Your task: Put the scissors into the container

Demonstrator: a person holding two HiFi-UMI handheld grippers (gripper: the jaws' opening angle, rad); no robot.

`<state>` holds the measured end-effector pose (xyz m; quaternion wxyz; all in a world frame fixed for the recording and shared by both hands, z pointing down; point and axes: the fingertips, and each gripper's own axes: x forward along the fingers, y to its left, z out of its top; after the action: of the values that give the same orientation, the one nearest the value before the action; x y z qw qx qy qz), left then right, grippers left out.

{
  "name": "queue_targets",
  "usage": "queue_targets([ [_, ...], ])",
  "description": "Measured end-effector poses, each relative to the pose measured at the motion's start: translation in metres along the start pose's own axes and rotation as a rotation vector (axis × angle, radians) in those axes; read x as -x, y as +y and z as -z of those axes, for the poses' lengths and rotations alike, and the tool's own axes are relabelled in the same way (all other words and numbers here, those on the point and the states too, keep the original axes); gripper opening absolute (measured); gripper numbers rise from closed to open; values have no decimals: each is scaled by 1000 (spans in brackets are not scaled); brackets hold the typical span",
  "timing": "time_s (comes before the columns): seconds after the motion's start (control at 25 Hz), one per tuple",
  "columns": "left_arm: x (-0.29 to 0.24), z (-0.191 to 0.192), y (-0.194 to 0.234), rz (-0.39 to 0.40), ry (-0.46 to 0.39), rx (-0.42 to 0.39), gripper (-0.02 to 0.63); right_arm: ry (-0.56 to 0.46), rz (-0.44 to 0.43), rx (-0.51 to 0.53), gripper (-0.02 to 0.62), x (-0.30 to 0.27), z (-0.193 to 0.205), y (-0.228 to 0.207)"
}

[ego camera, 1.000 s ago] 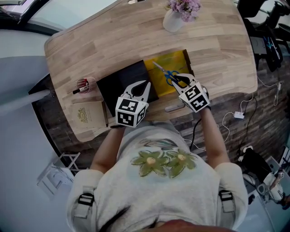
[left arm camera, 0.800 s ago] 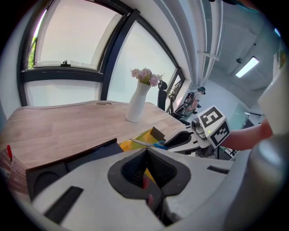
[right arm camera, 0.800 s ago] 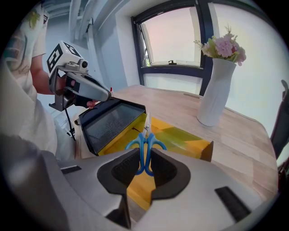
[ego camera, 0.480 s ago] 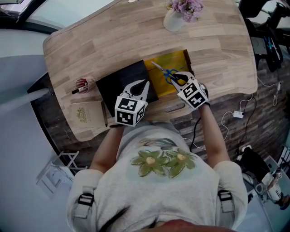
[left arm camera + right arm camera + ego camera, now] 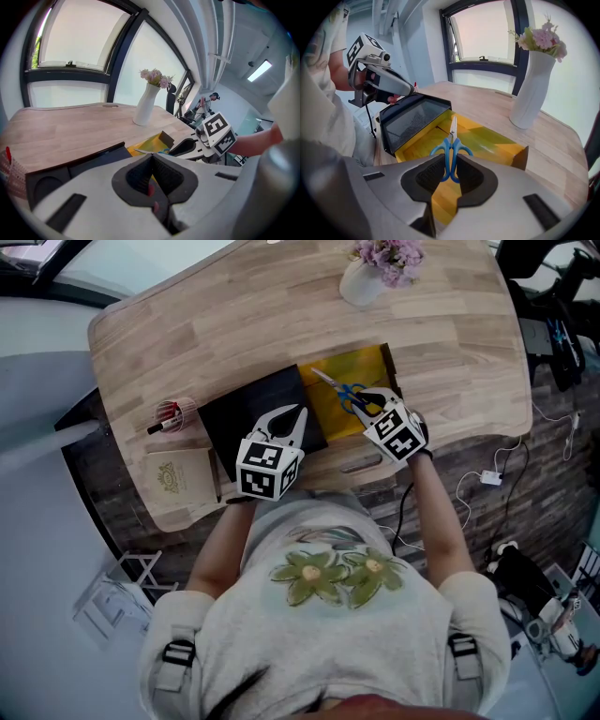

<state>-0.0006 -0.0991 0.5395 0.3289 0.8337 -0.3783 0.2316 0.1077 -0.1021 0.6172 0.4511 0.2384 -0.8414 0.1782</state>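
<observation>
Blue-handled scissors [image 5: 343, 395] sit by their handles in my right gripper [image 5: 372, 403], which is shut on them. Their blades point away from me over the yellow inside of the open container [image 5: 364, 365]. In the right gripper view the scissors [image 5: 451, 146] lie between the pads, above the yellow box floor [image 5: 487, 140]. The box's black lid [image 5: 246, 411] lies open to the left. My left gripper [image 5: 298, 414] hovers over that lid, shut with nothing in it; in its own view the jaw tips [image 5: 151, 161] meet.
A white vase of pink flowers [image 5: 360, 279] stands at the far side of the wooden table [image 5: 187, 324]. A red mesh pen cup [image 5: 174, 414] and a wooden box [image 5: 183, 479] are at the left. Cables lie on the floor at right.
My right gripper has moved slightly forward and left with the scissors, further over the yellow container. The left gripper has hardly moved.
</observation>
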Motion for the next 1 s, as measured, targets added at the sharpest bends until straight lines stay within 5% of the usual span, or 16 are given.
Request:
queue_targets([
  [1.0,1,3,12,-24,-18,39,8,92,-6,80,78,-20,1,-1],
])
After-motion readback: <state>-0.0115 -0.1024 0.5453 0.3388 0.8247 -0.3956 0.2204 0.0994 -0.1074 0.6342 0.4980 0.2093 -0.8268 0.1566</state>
